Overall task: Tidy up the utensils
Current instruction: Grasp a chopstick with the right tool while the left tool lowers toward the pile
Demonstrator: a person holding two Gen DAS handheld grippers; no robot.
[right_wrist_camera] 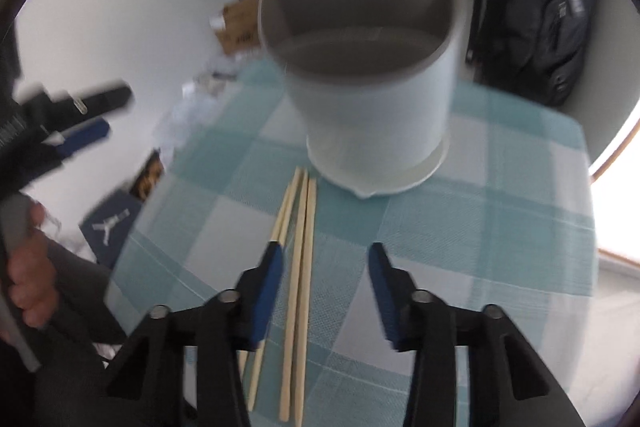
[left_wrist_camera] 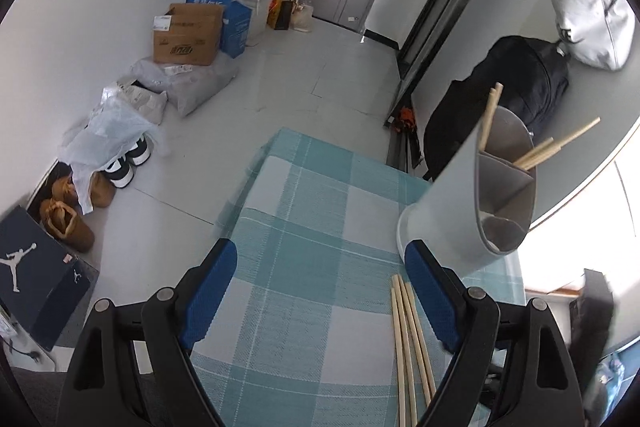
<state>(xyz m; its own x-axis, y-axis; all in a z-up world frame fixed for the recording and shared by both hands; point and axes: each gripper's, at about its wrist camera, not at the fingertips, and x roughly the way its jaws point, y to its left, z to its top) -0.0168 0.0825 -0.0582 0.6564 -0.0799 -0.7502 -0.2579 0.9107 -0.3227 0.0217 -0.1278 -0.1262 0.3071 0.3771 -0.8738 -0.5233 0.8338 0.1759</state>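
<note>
A pale grey utensil holder [left_wrist_camera: 452, 211] with inner dividers stands on the teal checked tablecloth [left_wrist_camera: 304, 227], and several wooden chopsticks [left_wrist_camera: 552, 147] stick out of it. More chopsticks [left_wrist_camera: 408, 339] lie loose on the cloth just inside the right finger of my open left gripper [left_wrist_camera: 320, 247], which grips nothing. In the blurred right wrist view, my right gripper [right_wrist_camera: 325, 247] hovers low over the loose chopsticks [right_wrist_camera: 298, 267]. They pass between its jaws close to the left finger, with a clear gap to the right one. The holder [right_wrist_camera: 372, 107] stands right behind them.
On the floor to the left are cardboard boxes [left_wrist_camera: 188, 35], plastic bags, shoes [left_wrist_camera: 68, 219] and a dark shoebox [left_wrist_camera: 36, 275]. A black backpack [left_wrist_camera: 516, 95] and a white bag [left_wrist_camera: 588, 15] sit at the right. A person's hand [right_wrist_camera: 28, 275] shows at the left.
</note>
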